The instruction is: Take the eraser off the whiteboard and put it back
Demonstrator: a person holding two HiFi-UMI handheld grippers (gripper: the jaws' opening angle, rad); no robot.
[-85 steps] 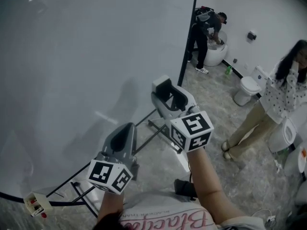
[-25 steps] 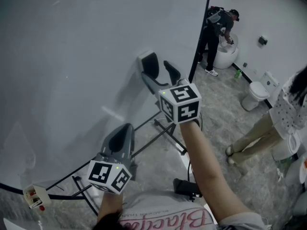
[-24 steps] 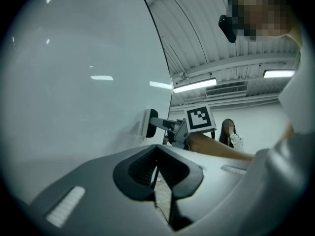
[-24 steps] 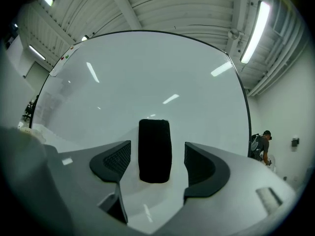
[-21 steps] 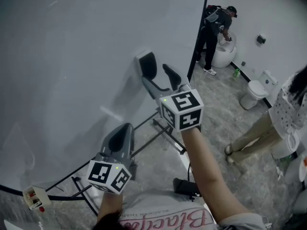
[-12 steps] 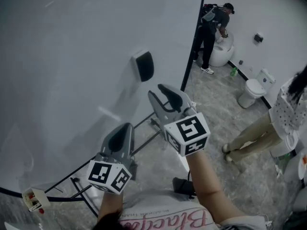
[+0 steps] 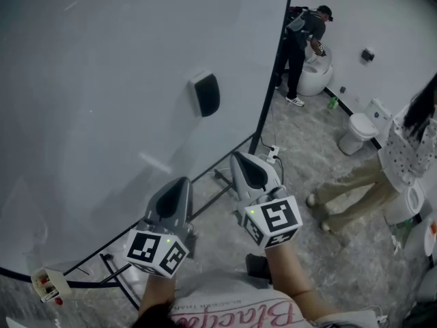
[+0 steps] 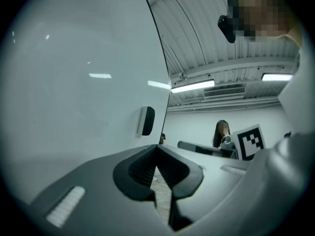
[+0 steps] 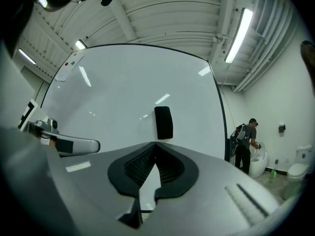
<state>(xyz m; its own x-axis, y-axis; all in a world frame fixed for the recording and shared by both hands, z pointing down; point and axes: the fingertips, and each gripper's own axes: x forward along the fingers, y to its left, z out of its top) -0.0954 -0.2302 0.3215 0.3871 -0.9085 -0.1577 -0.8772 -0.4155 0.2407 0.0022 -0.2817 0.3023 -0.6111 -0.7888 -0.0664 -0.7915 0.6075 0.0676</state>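
Eraser [image 7: 205,94], just one, sticks to the single whiteboard [image 7: 102,80]; my two tools, left gripper [image 7: 177,185] and right gripper [image 7: 244,164], both have jaws together, empty.

The whiteboard [image 7: 102,60] runs off the top edge.

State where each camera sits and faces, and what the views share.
Head view: on the person's head, looking steeply down at whiteboard, left gripper, right gripper, forearms.
Left gripper view: on that gripper, along its shut jaws beside the whiteboard; right gripper's cube shows.
Right gripper view: on that gripper, facing the whiteboard over shut jaws; left gripper shows.
All share the eraser on the whiteboard.
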